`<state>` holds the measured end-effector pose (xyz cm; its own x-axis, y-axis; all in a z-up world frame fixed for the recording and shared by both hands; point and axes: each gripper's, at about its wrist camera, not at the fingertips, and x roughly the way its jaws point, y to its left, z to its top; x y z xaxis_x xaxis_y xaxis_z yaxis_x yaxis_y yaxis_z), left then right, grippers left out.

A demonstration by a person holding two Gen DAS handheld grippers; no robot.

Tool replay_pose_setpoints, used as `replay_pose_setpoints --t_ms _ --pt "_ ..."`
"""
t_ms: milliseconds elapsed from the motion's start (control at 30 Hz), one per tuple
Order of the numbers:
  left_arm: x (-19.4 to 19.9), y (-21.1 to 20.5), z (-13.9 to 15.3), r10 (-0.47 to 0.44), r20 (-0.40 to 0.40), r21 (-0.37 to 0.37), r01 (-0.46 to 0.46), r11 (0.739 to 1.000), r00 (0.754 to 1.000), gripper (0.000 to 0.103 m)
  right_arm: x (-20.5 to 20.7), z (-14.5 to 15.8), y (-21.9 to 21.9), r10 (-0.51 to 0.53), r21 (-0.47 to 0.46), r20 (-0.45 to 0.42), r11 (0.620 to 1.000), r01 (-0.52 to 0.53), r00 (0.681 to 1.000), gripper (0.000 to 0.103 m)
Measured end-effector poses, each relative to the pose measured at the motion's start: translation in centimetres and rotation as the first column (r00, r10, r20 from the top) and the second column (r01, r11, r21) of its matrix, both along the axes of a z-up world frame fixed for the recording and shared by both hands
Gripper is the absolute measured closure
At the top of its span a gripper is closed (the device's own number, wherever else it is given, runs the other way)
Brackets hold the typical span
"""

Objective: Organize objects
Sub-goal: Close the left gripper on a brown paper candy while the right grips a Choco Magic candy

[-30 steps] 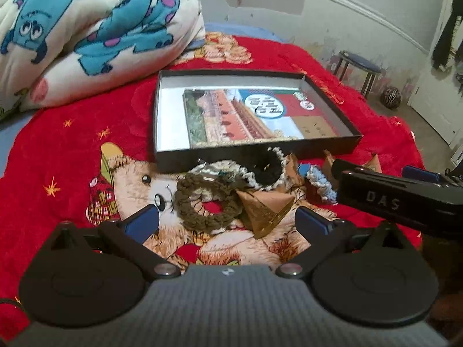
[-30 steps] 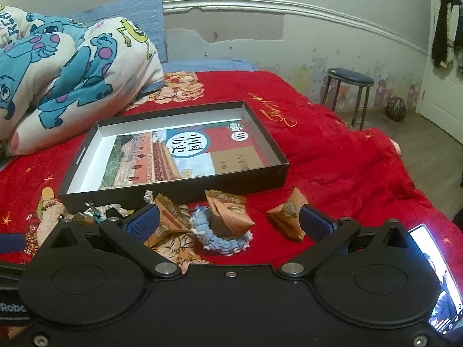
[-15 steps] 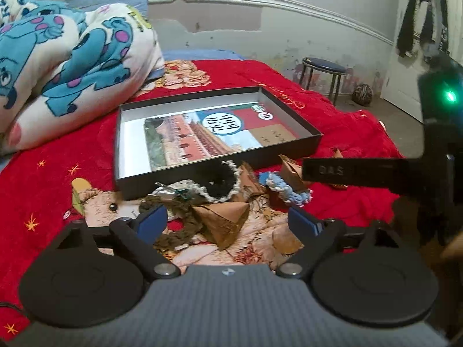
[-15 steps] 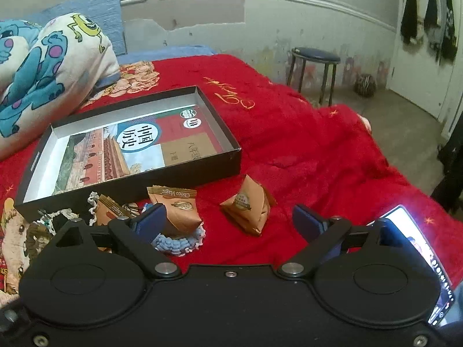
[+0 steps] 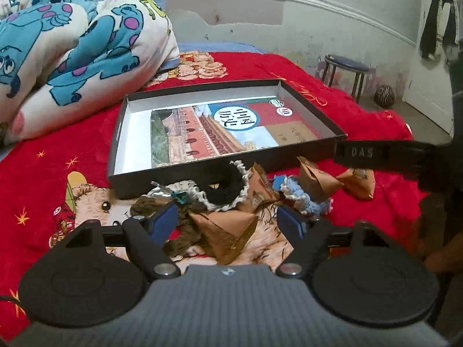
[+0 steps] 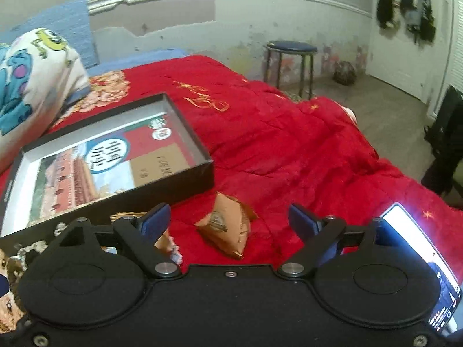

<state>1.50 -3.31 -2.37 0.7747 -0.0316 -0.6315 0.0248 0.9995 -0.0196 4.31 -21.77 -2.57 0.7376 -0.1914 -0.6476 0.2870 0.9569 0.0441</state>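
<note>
Meanwhile right gripper had swung rightward within last second, fingers spread, empty, now framing lone brown packet on red blanket. Left gripper likewise spread, had closed on pyramid packet. Black box held no packets. Judgement: both lining up first pickups.

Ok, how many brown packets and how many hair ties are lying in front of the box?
Brown packets: 4
Hair ties: 3 told apart (olive, black with pale trim, blue)
Total: 7
</note>
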Motion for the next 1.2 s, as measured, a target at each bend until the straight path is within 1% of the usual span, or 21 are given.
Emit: replay_pose_setpoints --t_ms 67,100,133,200,267,333,433,467,533,567,667,767,933,967,1067,1200 --pt "0.2 -0.1 -0.5 0.006 -0.009 0.01 -0.006 1.0 1.0 0.025 0.2 -0.4 -0.3 -0.014 0.0 -0.018 1.0 0.014 1.0 0.016" --pt "0.3 -0.1 -0.7 0.008 -0.016 0.004 -0.008 1.0 1.0 0.026 0.3 -0.5 -0.4 -0.015 0.007 -0.026 1.0 0.015 1.0 0.02" --pt "0.4 0.1 -1.0 0.015 -0.019 -0.009 -0.015 1.0 1.0 0.028 0.4 -0.7 -0.5 -0.013 0.02 -0.032 1.0 0.014 0.999 0.023" --pt "0.5 0.5 -1.5 0.04 -0.016 -0.036 -0.04 0.999 0.999 0.03 0.5 -0.9 -0.6 -0.012 0.037 -0.044 0.999 0.014 0.999 0.023" --pt "1.0 0.8 -2.0 0.053 -0.041 -0.058 -0.055 0.997 0.998 0.034 0.6 -1.1 -0.6 -0.014 0.038 -0.055 0.999 0.016 0.998 0.023" --pt "1.3 0.9 -2.4 0.06 -0.057 -0.074 -0.064 0.995 0.997 0.034 0.6 -1.3 -0.7 -0.016 0.042 -0.061 0.999 0.019 0.998 0.024" --pt "1.6 0.6 -2.7 0.054 -0.059 -0.055 -0.057 0.997 0.997 0.033 0.8 -1.5 -0.9 -0.023 0.063 -0.069 0.998 0.028 0.997 0.025" --pt "1.7 0.5 -2.8 0.053 -0.058 -0.049 -0.056 0.997 0.997 0.036 0.8 -1.6 -1.0 -0.024 0.071 -0.073 0.997 0.029 0.997 0.025" --pt "1.7 0.3 -2.9 0.058 -0.061 -0.033 -0.06 0.998 0.996 0.046 0.9 -1.8 -1.2 -0.024 0.089 -0.083 0.996 0.031 0.996 0.029" --pt "1.7 0.2 -2.9 0.059 -0.063 -0.028 -0.061 0.998 0.996 0.05 0.9 -1.9 -1.3 -0.023 0.096 -0.088 0.995 0.032 0.996 0.03" --pt "1.6 0.2 -2.8 0.064 -0.065 -0.032 -0.066 0.997 0.996 0.054 1.1 -2.3 -1.3 -0.019 0.12 -0.099 0.992 0.031 0.995 0.031" --pt "1.6 0.2 -2.7 0.068 -0.075 -0.051 -0.072 0.996 0.995 0.056 1.2 -2.4 -1.2 -0.021 0.118 -0.103 0.992 0.033 0.994 0.035" --pt "1.2 0.4 -2.2 0.065 -0.068 -0.071 -0.07 0.995 0.996 0.059 1.5 -2.8 -1.2 -0.038 0.104 -0.121 0.993 0.05 0.992 0.047" --pt "1.2 0.4 -2.1 0.063 -0.067 -0.075 -0.068 0.995 0.996 0.059 1.5 -2.9 -1.2 -0.041 0.103 -0.126 0.993 0.054 0.991 0.049" --pt "1.0 0.3 -1.9 0.06 -0.063 -0.073 -0.065 0.995 0.996 0.06 1.6 -3.1 -1.0 -0.041 0.089 -0.128 0.995 0.053 0.991 0.052" --pt "0.9 0.1 -1.8 0.053 -0.073 -0.066 -0.058 0.996 0.996 0.061 1.5 -3.0 -0.5 -0.027 0.057 -0.119 0.998 0.034 0.992 0.06"
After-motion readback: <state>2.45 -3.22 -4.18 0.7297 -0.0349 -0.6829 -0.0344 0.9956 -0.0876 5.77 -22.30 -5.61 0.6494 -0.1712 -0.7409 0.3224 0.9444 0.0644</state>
